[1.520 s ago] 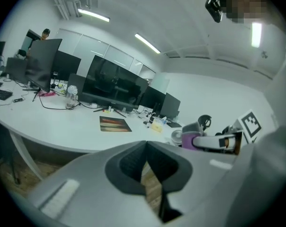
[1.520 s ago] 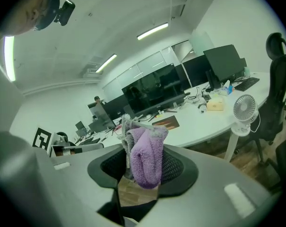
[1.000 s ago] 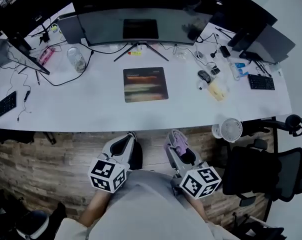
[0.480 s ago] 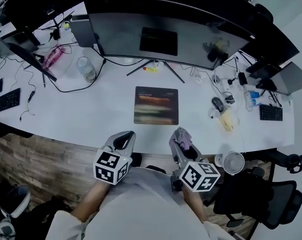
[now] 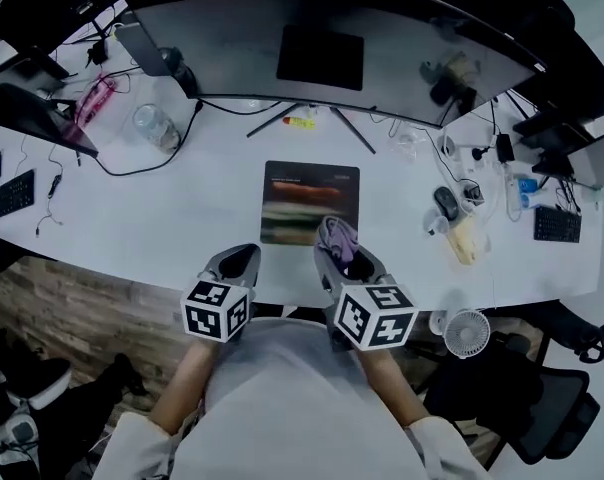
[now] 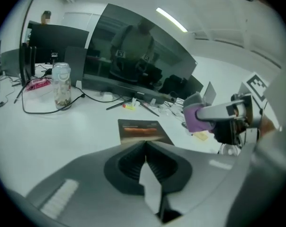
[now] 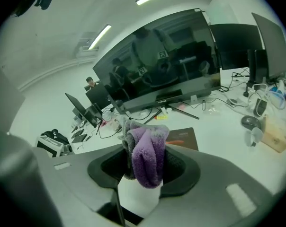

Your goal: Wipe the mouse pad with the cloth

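Observation:
A dark mouse pad (image 5: 310, 200) with an orange band lies flat on the white desk (image 5: 212, 218), in front of the big curved monitor (image 5: 322, 48). My right gripper (image 5: 332, 240) is shut on a purple and grey cloth (image 5: 336, 236), bunched between its jaws, just over the pad's near edge. In the right gripper view the cloth (image 7: 145, 152) fills the jaws and the pad (image 7: 183, 137) lies behind it. My left gripper (image 5: 240, 264) is shut and empty, near the desk's front edge, left of the pad (image 6: 142, 130).
A glass jar (image 5: 154, 124) and a black cable stand at the back left. A mouse (image 5: 445, 203), a small yellow box (image 5: 464, 238) and tangled cables lie at the right. A small white fan (image 5: 467, 332) and an office chair (image 5: 527, 398) are beside the desk's right front.
Both grippers have moved forward from below the desk edge to over the desk. The right one, still holding the cloth, has reached the pad's near edge.

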Available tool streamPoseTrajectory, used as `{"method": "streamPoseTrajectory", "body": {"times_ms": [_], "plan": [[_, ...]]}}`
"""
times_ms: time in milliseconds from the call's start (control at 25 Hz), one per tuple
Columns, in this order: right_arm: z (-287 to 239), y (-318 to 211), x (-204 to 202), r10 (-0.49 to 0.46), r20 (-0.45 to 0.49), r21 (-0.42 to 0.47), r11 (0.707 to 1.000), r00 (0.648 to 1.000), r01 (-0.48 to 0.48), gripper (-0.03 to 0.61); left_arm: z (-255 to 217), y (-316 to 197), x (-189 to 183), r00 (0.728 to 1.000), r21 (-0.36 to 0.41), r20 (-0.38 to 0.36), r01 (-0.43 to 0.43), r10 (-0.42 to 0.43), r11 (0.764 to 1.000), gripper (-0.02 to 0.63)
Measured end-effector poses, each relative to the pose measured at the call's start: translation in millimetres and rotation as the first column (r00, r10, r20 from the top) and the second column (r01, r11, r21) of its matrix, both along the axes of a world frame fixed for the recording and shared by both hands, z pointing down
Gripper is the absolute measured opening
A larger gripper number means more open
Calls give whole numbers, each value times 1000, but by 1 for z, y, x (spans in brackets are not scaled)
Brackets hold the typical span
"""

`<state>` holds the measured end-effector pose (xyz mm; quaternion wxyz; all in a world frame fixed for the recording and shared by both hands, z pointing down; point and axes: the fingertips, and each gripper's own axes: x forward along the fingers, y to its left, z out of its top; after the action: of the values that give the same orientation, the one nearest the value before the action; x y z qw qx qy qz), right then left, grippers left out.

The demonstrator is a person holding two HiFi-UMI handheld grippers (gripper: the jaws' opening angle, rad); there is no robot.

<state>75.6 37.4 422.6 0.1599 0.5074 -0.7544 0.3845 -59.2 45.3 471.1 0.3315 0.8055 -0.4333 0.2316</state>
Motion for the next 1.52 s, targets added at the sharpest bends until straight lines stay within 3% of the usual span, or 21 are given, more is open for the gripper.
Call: {"method": "streamPoseTrajectory", "body": {"times_ms": [360,520,880,1240,1520], "plan": [[40,-50,-29,-96,-24,-103,990,995,93,173,48,-27,2,983,-86,40,181,-178,980,0],[53,-71,-42,-98,-29,-127,987,995,94,173,75,-38,-4,985,-129,89,157,-146,979,0],[96,-116,-60,-88,-72,-207,976,994,71,173,112,-54,9,996,-246,81,56,-37,968,0],[141,-148,-79,-100,-71,-302,950,992,74,178,136,-51,0,996,-360,6,84,-88,929,0],[165,-162,-99,-128,-55,-353,930,990,101,190,139,-53,-1,994,-361,-20,95,-109,928,0]]}}
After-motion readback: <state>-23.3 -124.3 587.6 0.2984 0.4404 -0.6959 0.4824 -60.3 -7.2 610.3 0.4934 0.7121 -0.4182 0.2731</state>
